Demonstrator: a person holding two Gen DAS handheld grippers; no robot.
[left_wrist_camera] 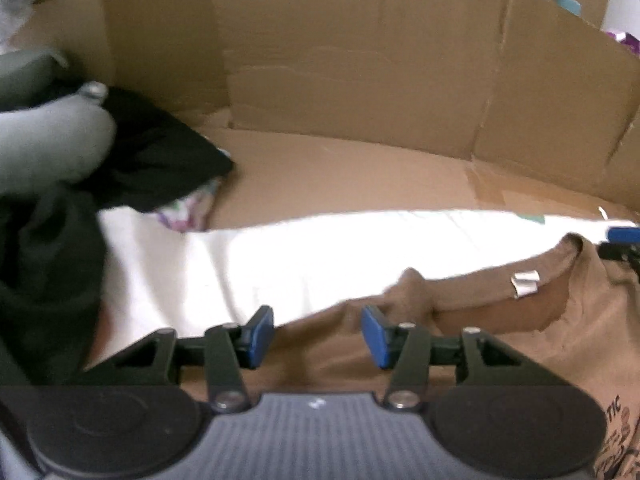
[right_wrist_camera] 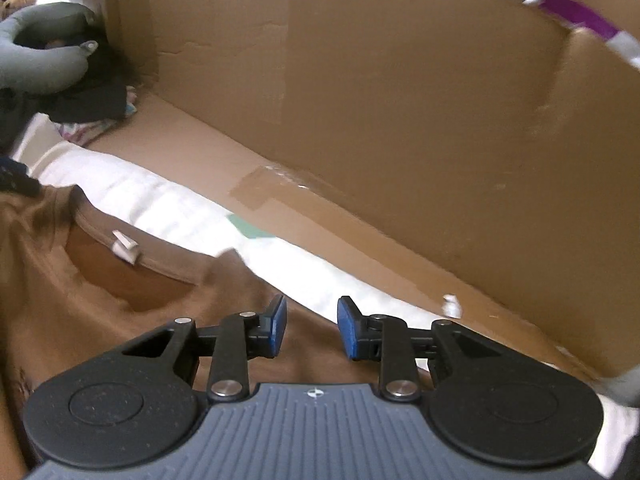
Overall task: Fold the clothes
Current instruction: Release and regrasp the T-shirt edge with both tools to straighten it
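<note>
A brown T-shirt [left_wrist_camera: 500, 320] lies on a white sheet [left_wrist_camera: 280, 256], collar up, with a white neck label [left_wrist_camera: 525, 282]. My left gripper [left_wrist_camera: 318, 334] is open, its blue pads over the shirt's shoulder edge left of the collar. The shirt also shows in the right wrist view [right_wrist_camera: 80, 304], with the label [right_wrist_camera: 126, 249] on the collar. My right gripper [right_wrist_camera: 312, 330] is open over the shirt's other shoulder, right of the collar. Neither gripper holds cloth. The right gripper's blue tip shows at the right edge of the left wrist view [left_wrist_camera: 624, 236].
A cardboard wall [right_wrist_camera: 400, 100] stands behind the sheet, with a cardboard floor [left_wrist_camera: 340, 176] before it. A black garment [left_wrist_camera: 160, 160] and a grey neck pillow [left_wrist_camera: 44, 136] lie at the far left, over a patterned cloth [left_wrist_camera: 188, 206].
</note>
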